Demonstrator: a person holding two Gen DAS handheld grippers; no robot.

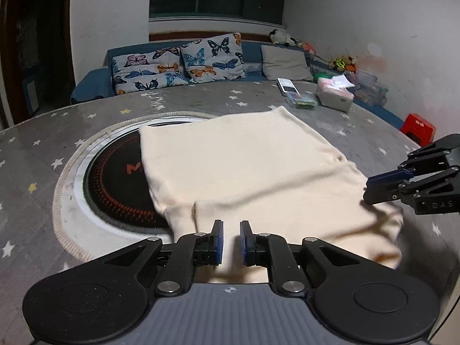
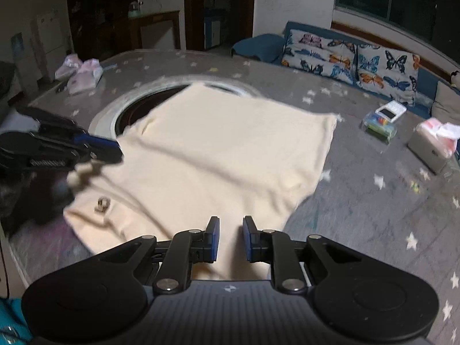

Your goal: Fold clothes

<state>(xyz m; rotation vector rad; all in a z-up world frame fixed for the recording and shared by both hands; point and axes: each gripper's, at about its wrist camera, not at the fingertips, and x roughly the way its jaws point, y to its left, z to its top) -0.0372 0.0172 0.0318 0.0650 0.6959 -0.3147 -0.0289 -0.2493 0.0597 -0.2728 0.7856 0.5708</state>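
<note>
A cream garment (image 1: 244, 166) lies partly folded on the grey star-patterned table, over part of a round black cooktop (image 1: 120, 178). It also shows in the right wrist view (image 2: 218, 149), with a small label near its left edge. My left gripper (image 1: 231, 238) is open just above the garment's near edge, holding nothing. My right gripper (image 2: 231, 235) is open above the garment's near edge, also empty. Each gripper appears in the other's view: the right gripper (image 1: 371, 187) at the garment's right side, the left gripper (image 2: 115, 149) at its left side.
On the table stand a tissue box (image 1: 335, 96), a remote (image 1: 287, 84) and a small clear box (image 1: 302, 100) at the far right, and tissue packs (image 2: 83, 76) at the far left. A blue sofa with butterfly cushions (image 1: 178, 66) is behind.
</note>
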